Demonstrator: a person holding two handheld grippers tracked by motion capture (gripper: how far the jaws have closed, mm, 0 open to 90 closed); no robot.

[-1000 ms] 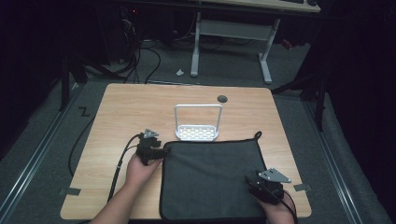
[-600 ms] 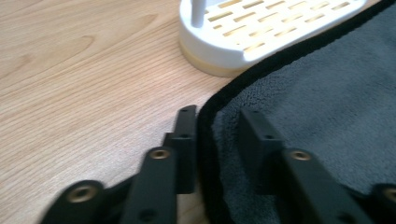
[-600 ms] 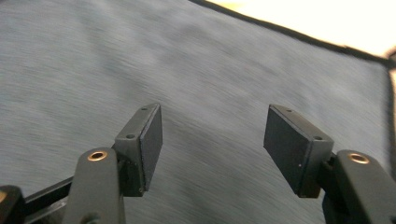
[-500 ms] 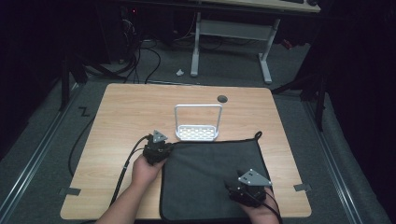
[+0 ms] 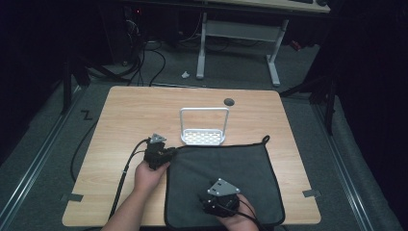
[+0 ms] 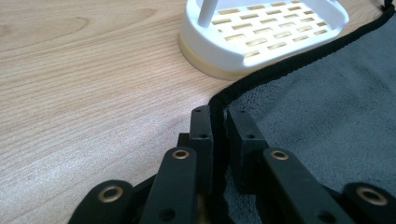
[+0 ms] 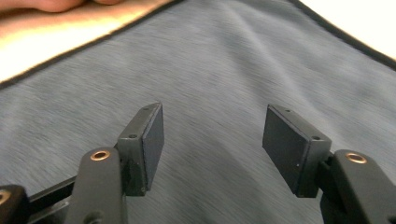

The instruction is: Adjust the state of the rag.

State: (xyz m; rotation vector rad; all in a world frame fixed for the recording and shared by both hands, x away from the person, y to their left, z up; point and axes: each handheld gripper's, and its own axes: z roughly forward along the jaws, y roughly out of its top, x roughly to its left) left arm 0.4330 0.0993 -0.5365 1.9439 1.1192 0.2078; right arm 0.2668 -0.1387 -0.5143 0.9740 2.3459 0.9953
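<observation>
One grey cloth point(image 5: 223, 185), one white rack point(image 5: 203, 136), two tongs: left tongs point(image 6: 218, 135) pinching its hem.

At lower left of the high view, the left black hand-held gripper point(image 5: 169, 153) is showing a compact, boxy body topped by a grey three-cornered plate, with a black cable trailing down toward the frame's bottom edge. The right black hand-held gripper point(image 5: 206, 208), at lower centre, is wearing the same grey plate. In both gripper views, flat rectangular black fingers point(image 7: 144, 144) are sitting on black link arms pinned with brass-coloured rivets and small dark screws. Both forearms are showing bare, with no sleeves.
</observation>
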